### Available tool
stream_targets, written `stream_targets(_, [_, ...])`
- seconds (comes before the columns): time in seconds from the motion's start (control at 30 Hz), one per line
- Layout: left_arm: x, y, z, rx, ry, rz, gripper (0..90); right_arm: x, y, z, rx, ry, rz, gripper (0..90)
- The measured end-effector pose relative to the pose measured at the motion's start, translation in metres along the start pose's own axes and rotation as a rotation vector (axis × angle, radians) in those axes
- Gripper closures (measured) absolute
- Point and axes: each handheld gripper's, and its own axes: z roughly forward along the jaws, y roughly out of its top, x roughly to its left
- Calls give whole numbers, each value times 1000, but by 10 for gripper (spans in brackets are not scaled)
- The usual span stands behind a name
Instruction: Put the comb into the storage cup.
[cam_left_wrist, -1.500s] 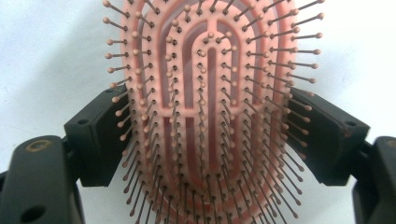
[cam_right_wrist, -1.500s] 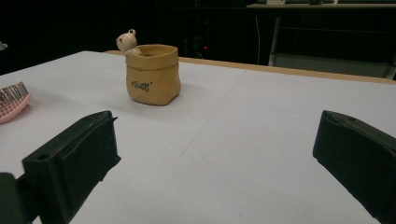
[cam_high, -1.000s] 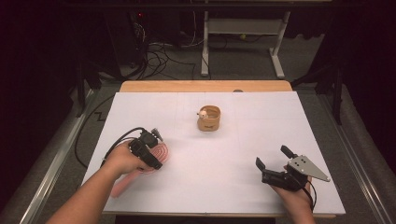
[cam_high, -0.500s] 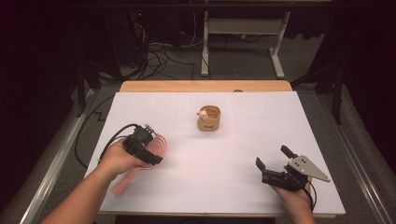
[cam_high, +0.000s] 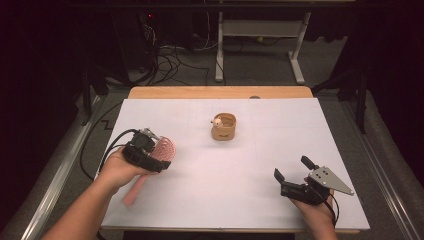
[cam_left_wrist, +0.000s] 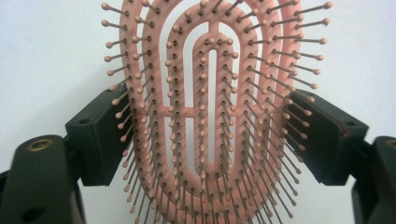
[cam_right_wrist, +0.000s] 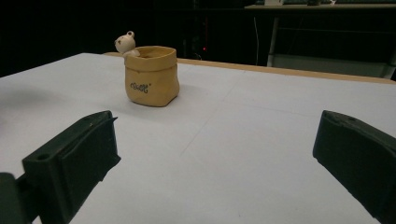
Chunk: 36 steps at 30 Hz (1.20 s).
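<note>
2 fingers (cam_left_wrist: 100, 140) flanking pink hairbrush (cam_left_wrist: 210, 116), pads pressing its bristled head

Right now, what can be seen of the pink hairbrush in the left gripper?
The pink hairbrush looks like plastic, with an oval head of open concentric loops joined by a short crossbar. Rows of thin bristles with small ball tips cover it. The left gripper has its two black jaws closed on the sides of the head. In the high view the brush is held at the table's left side, its handle pointing down past the person's wrist.
</note>
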Motion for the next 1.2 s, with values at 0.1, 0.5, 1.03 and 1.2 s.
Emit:
stream_targets(0.1, [1, -1, -4, -24, 10, -7, 200, 1, 0, 0, 0, 1, -1, 6])
stream_targets(0.5, [-1, -4, -11, -123, 23, 0, 200, 0, 1, -2, -13, -2, 4, 6])
stream_targets(1.03, [2, -9, -22, -291, 63, -42, 200, 0, 1, -2, -13, -2, 3, 6])
stream_targets(1.2, [1, -9, -24, -332, 76, -43, 200, 0, 1, -2, -12, -2, 3, 6])
